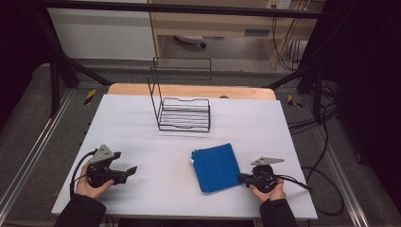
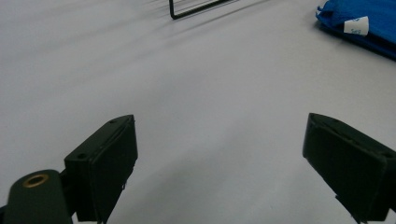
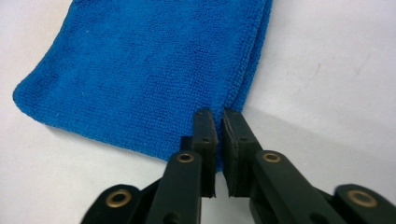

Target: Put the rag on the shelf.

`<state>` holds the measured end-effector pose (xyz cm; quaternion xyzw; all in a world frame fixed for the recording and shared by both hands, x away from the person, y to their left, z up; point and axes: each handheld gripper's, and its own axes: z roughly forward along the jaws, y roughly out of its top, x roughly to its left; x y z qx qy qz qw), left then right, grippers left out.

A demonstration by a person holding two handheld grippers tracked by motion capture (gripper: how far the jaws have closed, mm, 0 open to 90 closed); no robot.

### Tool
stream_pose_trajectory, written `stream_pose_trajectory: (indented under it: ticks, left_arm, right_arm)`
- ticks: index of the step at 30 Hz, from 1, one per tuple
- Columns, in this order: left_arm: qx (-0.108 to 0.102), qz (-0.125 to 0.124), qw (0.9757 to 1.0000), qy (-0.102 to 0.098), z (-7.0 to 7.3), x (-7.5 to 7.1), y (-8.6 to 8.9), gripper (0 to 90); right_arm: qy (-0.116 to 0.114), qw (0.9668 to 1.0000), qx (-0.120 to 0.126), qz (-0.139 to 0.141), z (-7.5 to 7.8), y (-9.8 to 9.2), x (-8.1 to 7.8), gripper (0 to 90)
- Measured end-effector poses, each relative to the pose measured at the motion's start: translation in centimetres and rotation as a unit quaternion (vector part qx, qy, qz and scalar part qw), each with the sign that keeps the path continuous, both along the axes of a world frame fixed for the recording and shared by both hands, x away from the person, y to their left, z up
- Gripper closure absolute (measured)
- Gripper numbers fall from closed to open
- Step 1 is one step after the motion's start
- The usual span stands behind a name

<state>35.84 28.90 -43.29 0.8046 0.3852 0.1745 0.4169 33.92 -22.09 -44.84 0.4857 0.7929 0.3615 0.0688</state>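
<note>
Cloth: I see a folded blue cloth (image 1: 216, 167) lying flat on the white table, right of centre and toward the near edge, turned a little askew to the table's sides. In the left gripper view its far corner (image 2: 369, 21) carries a small white tag.
Cloth edge: in my right gripper view the cloth (image 3: 140, 70) shows stacked layers along its folded side, and the near corner of that side runs in between the jaws.
Right gripper: my right gripper (image 1: 242, 178) lies low at the cloth's near right corner, its jaws drawn almost together with only a thin slit between them. In the right gripper view (image 3: 219, 126) the tips sit on the cloth's corner edge, so I read it as pinched on the cloth.
Right hand: the hand (image 1: 269, 191) holds the gripper body from the near side, a cable trailing off to the right.
Left gripper: my left gripper (image 1: 132, 170) sits well apart from the cloth on the near left of the table, jaws spread wide. In its own view (image 2: 219, 154) there is bare table between them and nothing held.
Left hand: wrapped around the body (image 1: 92, 187), dark sleeve below.
Rack: a black wire rack (image 1: 183, 113) stands beyond the cloth, near the table's middle.
Table: white top (image 1: 142, 118), a wooden strip at its far edge.
</note>
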Motion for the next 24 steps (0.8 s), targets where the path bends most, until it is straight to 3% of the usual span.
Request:
stream_pose_trajectory:
  ticks: [4, 10, 16, 18, 21, 24]
  left_arm:
    - [0.0, 0.0, 1.0, 0.0, 0.0, 0.0, 0.0, 10.4]
    - [0.0, -0.001, 1.0, 0.001, -0.1, 0.1, 0.0, 10.4]
    - [0.002, -0.002, 1.0, 0.002, -0.1, 0.1, -0.1, 10.4]
    - [0.003, -0.002, 1.0, 0.001, -0.1, 0.1, -0.1, 10.4]
    - [0.004, -0.002, 1.0, 0.001, -0.1, 0.1, -0.1, 10.4]
    - [0.004, -0.003, 1.0, 0.001, -0.1, 0.0, -0.1, 10.4]
  right_arm:
    - [0.002, 1.0, -0.004, -0.002, 0.6, -0.3, 0.5, 87.7]
    - [-0.035, 0.9982, -0.046, 0.013, 2.1, -0.8, 2.3, 87.5]
    - [-0.077, 0.9904, -0.104, 0.047, 2.3, -0.9, 5.0, 86.8]
    - [-0.084, 0.9887, -0.112, 0.052, 2.3, -1.0, 6.0, 86.7]
    - [-0.081, 0.989, -0.115, 0.047, 1.9, -1.3, 7.2, 86.3]
    - [-0.076, 0.99, -0.113, 0.034, 1.6, -1.4, 7.4, 79.7]
